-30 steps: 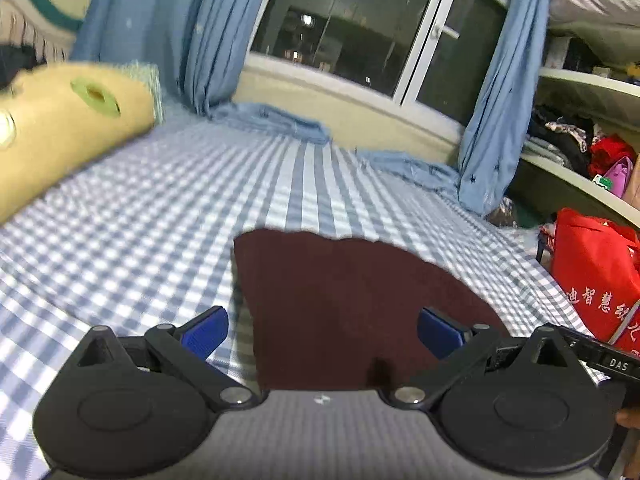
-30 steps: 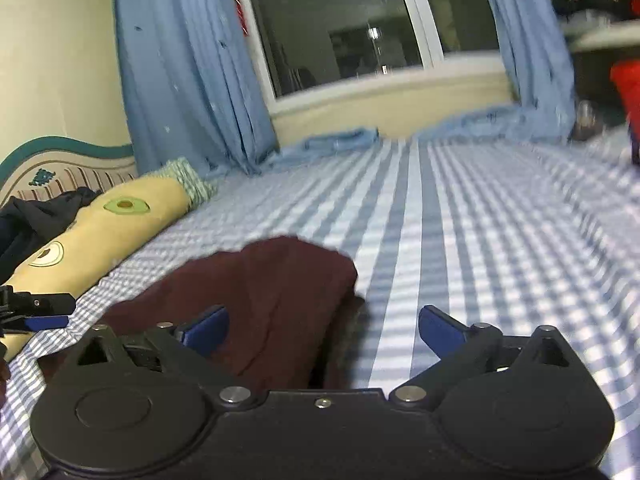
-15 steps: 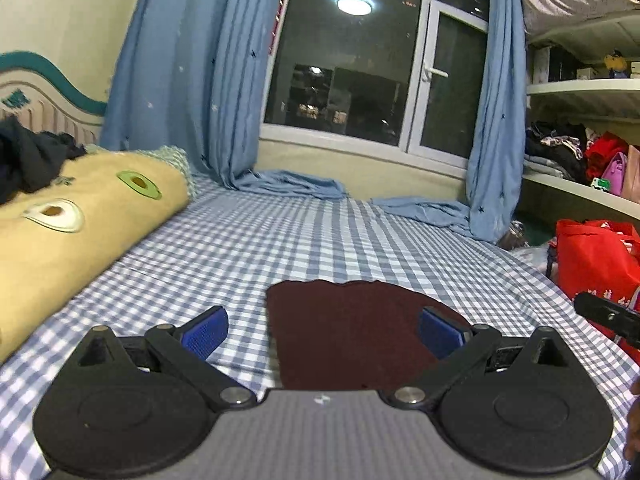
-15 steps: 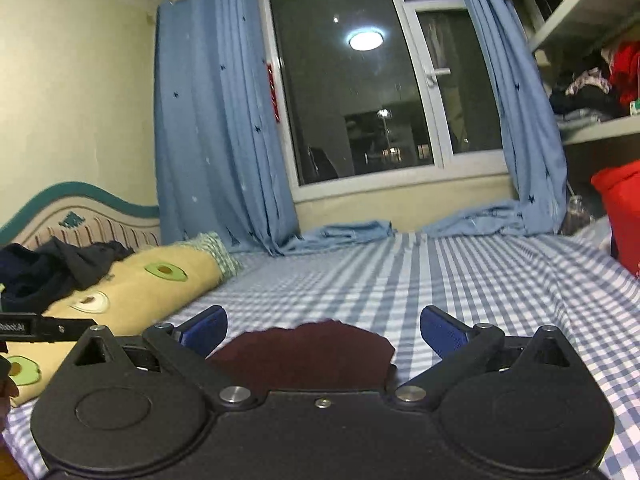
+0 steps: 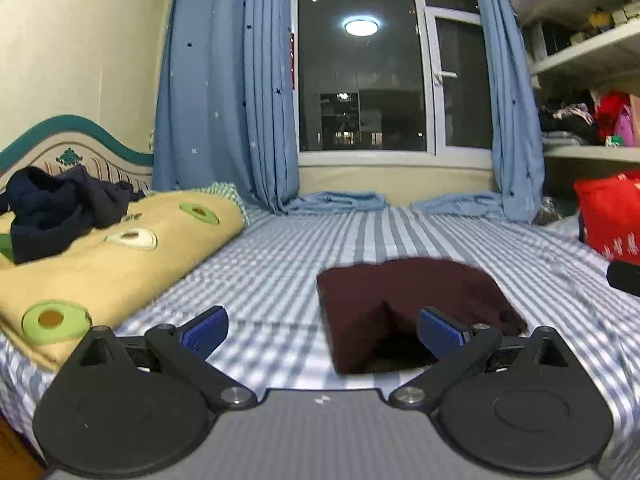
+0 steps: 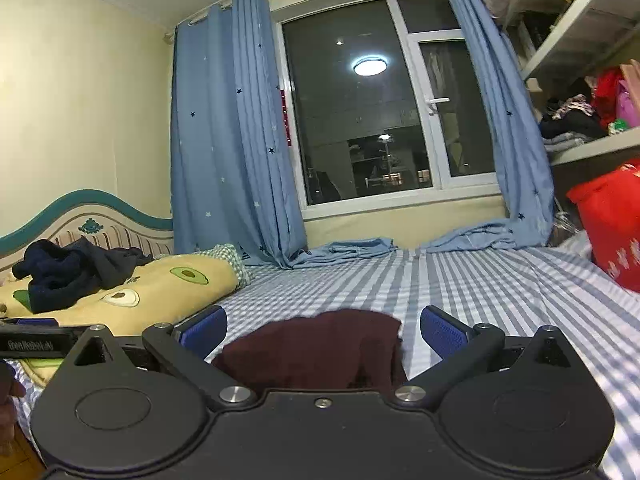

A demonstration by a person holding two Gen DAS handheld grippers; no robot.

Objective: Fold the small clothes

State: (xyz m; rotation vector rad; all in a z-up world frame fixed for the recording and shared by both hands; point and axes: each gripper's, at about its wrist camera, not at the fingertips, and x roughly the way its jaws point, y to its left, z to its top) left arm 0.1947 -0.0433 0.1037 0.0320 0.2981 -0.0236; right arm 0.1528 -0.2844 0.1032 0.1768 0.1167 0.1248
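Observation:
A folded dark maroon garment (image 5: pixel 404 300) lies flat on the blue-and-white checked bed sheet (image 5: pixel 360 240). In the left wrist view it sits ahead and to the right. My left gripper (image 5: pixel 322 330) is open and empty, drawn back from the garment, its right fingertip (image 5: pixel 440 330) over the near edge. In the right wrist view the garment (image 6: pixel 320 350) lies just ahead between the fingers. My right gripper (image 6: pixel 322 330) is open and empty, above the garment's near side.
A yellow avocado-print blanket (image 5: pixel 104 268) with a dark navy garment (image 5: pixel 56 208) on it lies at the left by the headboard. A red bag (image 5: pixel 612 212) and shelves stand at the right. Blue curtains (image 5: pixel 228 92) and a window are behind the bed.
Both grippers have pulled back and tilted up from the garment, so more of the room shows. The maroon garment stays folded on the sheet. Both grippers stay open.

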